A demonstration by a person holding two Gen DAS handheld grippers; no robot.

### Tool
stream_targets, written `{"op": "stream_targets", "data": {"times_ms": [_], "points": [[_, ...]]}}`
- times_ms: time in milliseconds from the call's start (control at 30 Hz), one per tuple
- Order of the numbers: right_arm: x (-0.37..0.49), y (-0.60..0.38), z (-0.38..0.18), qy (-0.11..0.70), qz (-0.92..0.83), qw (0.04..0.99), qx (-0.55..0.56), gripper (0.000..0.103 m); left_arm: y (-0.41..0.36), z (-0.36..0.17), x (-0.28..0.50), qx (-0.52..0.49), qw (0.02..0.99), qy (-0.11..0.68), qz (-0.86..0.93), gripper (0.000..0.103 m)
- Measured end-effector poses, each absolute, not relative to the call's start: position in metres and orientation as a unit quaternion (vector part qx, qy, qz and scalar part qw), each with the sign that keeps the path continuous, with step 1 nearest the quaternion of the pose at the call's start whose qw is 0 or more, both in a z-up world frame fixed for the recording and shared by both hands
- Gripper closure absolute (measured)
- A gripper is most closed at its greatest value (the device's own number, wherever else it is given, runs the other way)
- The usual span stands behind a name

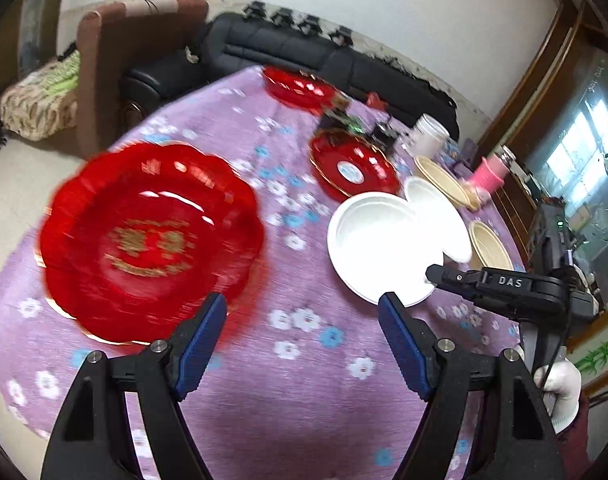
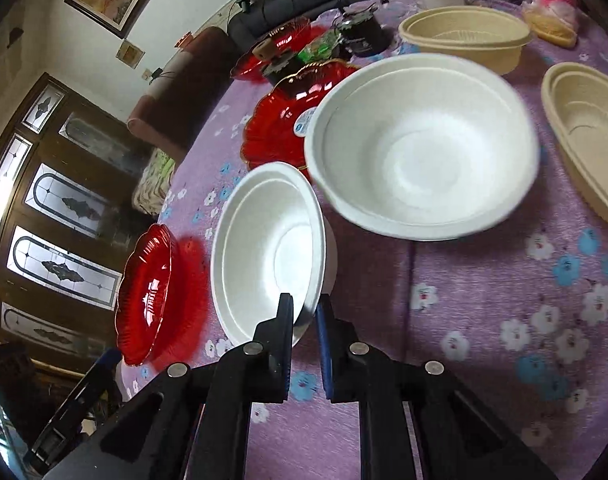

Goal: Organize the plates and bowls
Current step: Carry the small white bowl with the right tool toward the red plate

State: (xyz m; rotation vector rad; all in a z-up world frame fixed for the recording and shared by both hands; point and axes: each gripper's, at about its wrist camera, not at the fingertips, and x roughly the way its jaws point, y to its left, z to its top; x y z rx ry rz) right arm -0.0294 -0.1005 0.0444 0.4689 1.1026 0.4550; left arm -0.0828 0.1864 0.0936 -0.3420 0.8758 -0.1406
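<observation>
the right gripper (image 2: 305,316) is clamped on the near rim of a white bowl (image 2: 270,248), tilted over the purple tablecloth (image 2: 484,320) beside a second white bowl (image 2: 422,152). the left gripper (image 1: 303,316) is spread wide, holding nothing, with the red plate (image 1: 152,236) just ahead to its left.

red plate (image 1: 152,236): motion-blurred | beige bowl (image 2: 588,136): cut off by right edge

white letters "das" on the black body of the right gripper (image 1: 432,276) beside the white bowl (image 1: 378,248), gold characters on the big red plate (image 1: 150,240) left of that bowl, blurred and unreadable
</observation>
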Motion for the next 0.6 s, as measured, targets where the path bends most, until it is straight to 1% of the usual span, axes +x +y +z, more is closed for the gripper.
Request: {"op": "stream_targets", "data": {"times_ms": [167,267,400,433,467,500,533,567,600], "points": [[-0.045,-0.113,0.042,0.537,0.231,0.782,0.216,0.09,0.162,0.09,-0.073,-0.144,0.886,0.434,-0.073,0.026],[-0.055,-0.126,0.035,0.55,0.243,0.764,0.234,0.09,0.145,0.089,-0.06,-0.133,0.882,0.445,-0.079,0.026],[-0.061,-0.141,0.035,0.541,0.233,0.77,0.244,0.089,0.123,0.086,-0.039,-0.124,0.878,0.454,-0.089,0.026],[-0.062,-0.145,0.038,0.532,0.223,0.78,0.241,0.085,0.12,0.086,-0.034,-0.125,0.876,0.457,-0.088,0.026],[-0.063,-0.149,0.041,0.521,0.214,0.791,0.239,0.077,0.117,0.085,-0.027,-0.127,0.875,0.458,-0.088,0.026],[-0.064,-0.152,0.045,0.509,0.212,0.799,0.241,0.071,0.114,0.084,-0.019,-0.13,0.874,0.459,-0.088,0.026],[-0.064,-0.154,0.048,0.497,0.212,0.805,0.246,0.056,0.113,0.083,-0.012,-0.129,0.874,0.461,-0.083,0.026],[-0.064,-0.156,0.051,0.488,0.21,0.809,0.249,0.044,0.112,0.081,-0.005,-0.127,0.875,0.462,-0.072,0.026],[-0.063,-0.157,0.053,0.479,0.208,0.815,0.253,0.043,0.111,0.079,0.003,-0.124,0.878,0.459,-0.063,0.026]]}}
